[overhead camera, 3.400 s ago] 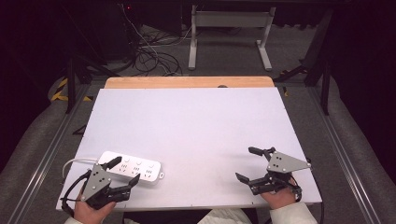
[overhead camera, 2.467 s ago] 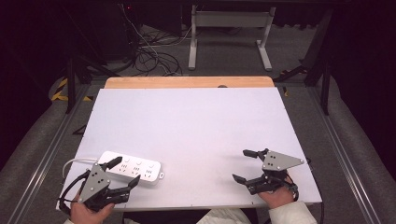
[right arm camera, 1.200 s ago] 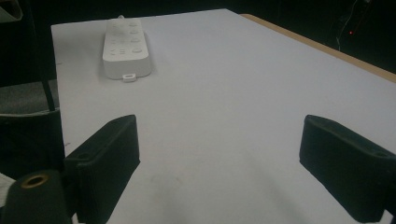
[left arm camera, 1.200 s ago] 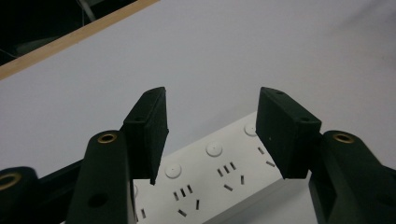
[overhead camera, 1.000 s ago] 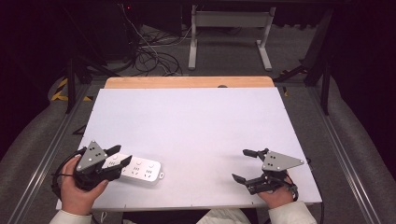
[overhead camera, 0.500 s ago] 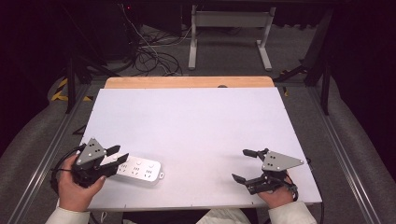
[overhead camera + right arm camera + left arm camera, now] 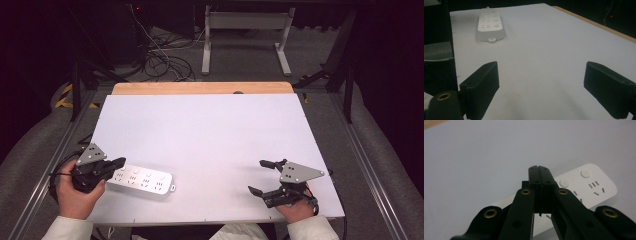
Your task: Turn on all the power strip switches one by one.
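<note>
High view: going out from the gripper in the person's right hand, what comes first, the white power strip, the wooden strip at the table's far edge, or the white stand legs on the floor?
From the right gripper:
1. Power strip, to its left, near edge.
2. Wooden strip, at the table's far edge.
3. White stand legs, on the floor beyond the table.

The power strip (image 7: 141,179) is white, its top marked with rows of small dark slots and pale round buttons, a little paler than the matte white table top (image 7: 200,135) on which it lies. Along the far edge of that top runs a light wooden strip (image 7: 202,88), tan with a warm orange cast. The left gripper (image 7: 116,163) is black, with brass-coloured rivets on its arms and a grey three-cornered plate dotted with small dark holes. The right gripper (image 7: 261,176) is likewise black with a grey plate. The person's sleeves (image 7: 67,228) are cream-white. The floor (image 7: 30,145) is grey carpet, with a yellow-and-black striped patch (image 7: 64,97) at the left.
</note>
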Demonstrator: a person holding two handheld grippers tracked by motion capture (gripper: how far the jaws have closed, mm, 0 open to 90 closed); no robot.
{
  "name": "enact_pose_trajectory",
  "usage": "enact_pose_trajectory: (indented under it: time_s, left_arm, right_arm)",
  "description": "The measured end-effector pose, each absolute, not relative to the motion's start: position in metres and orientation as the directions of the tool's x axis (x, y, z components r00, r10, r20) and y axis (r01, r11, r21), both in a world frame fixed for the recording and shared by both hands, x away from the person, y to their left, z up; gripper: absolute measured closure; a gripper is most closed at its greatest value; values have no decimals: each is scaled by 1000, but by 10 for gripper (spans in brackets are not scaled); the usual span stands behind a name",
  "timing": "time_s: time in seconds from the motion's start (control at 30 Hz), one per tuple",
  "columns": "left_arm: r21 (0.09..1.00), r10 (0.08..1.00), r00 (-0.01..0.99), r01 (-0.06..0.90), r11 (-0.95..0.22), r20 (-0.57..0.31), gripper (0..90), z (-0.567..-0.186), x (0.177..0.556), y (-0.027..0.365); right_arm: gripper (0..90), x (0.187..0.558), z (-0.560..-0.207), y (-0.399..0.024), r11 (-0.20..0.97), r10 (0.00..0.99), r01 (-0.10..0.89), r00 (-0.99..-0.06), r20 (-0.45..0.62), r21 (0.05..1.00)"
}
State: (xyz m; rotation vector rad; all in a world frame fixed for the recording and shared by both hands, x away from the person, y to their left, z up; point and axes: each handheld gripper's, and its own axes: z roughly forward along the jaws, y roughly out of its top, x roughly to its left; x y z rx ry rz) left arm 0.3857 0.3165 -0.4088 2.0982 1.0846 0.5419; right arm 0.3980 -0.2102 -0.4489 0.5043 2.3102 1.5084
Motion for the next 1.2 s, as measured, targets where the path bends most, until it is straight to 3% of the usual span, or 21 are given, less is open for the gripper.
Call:
enact_pose_trajectory:
  time_s: [0.77, 1.2]
  left_arm:
    - [643, 829, 556, 654, -399, -51, 900, -430, 415, 339]
    - [593, 828, 559, 682, -429, -43, 900, -441, 423, 331]
  right_arm:
    - [133, 398, -449, -210, 376, 462, 106, -882, -87, 921]
    - [133, 398, -449, -210, 380, 461, 105, -883, -89, 919]
